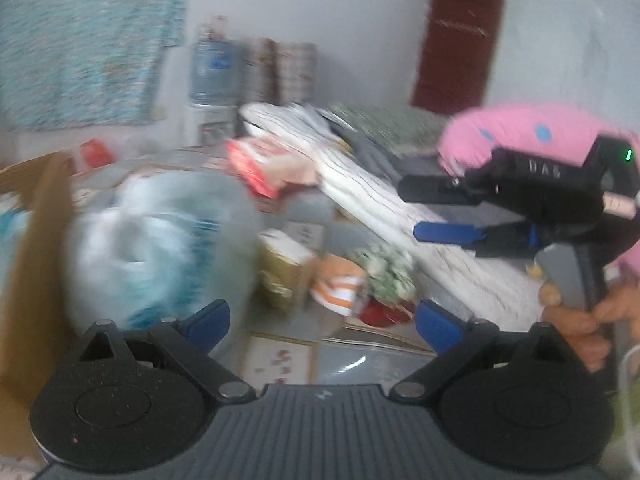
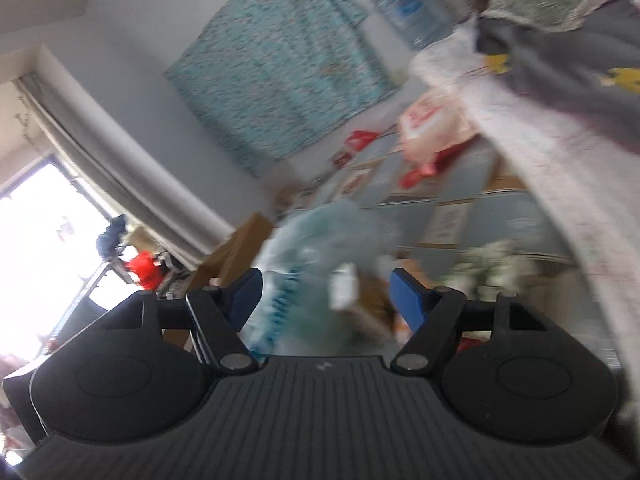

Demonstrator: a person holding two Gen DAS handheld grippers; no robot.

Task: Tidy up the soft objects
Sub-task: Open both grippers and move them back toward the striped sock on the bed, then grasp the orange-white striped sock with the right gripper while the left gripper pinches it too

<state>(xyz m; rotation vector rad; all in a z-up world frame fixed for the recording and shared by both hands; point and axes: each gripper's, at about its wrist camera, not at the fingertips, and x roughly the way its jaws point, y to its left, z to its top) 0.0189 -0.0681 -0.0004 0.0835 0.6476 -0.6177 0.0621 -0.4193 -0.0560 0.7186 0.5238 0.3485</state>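
Both claws gape empty: left gripper, right gripper; pale plastic bag ahead-left by the cardboard box, clutter remains unsorted

Heavy motion blur both views; window blown out, fisheye edges.

We note the right hand-held gripper with jaws apart, nothing clamped. Beyond its blue pads lies a blurred pale plastic bag; a teal cloth hangs on the wall.
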